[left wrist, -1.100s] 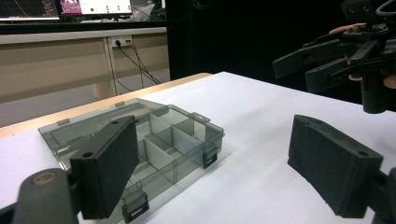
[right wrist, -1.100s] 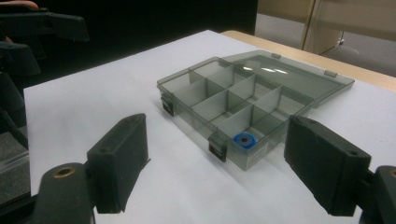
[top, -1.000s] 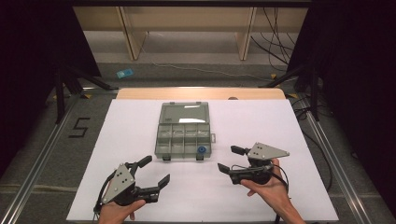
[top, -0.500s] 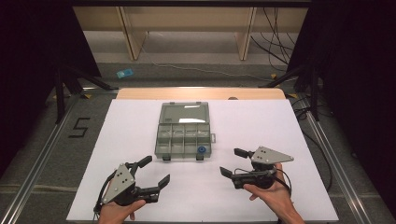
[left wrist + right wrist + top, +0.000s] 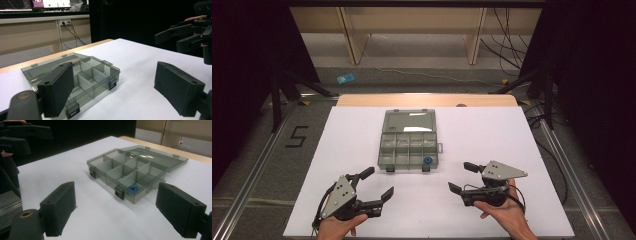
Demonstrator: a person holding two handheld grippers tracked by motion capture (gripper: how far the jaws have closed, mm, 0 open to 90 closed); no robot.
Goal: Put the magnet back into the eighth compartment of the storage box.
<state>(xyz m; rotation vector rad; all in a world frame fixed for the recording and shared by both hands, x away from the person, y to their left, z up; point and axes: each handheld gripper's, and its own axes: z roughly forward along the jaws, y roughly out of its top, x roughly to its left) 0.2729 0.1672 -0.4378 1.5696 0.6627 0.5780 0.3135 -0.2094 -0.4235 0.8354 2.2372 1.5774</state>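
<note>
A smoky clear compartment box (image 5: 408,145) lies open in the middle of the white table, its lid (image 5: 409,121) folded flat toward the far side. A small blue ring (image 5: 428,160) sits in its near right compartment, also seen as the blue ring (image 5: 132,188). My left gripper (image 5: 376,184) stands open near the table's front left, short of the box (image 5: 82,75), with nothing between its pads. My right gripper (image 5: 463,177) is open at the front right, jaws aimed at the box (image 5: 130,173), and holds nothing.
The white sheet (image 5: 512,135) covers the table, with a wooden strip (image 5: 427,100) along the far edge. Black stands and cables stand on the floor to either side. A blue item (image 5: 345,78) lies on the floor beyond the table.
My right gripper has drifted slightly right and toward the front edge. The left gripper and the box have stayed put.
</note>
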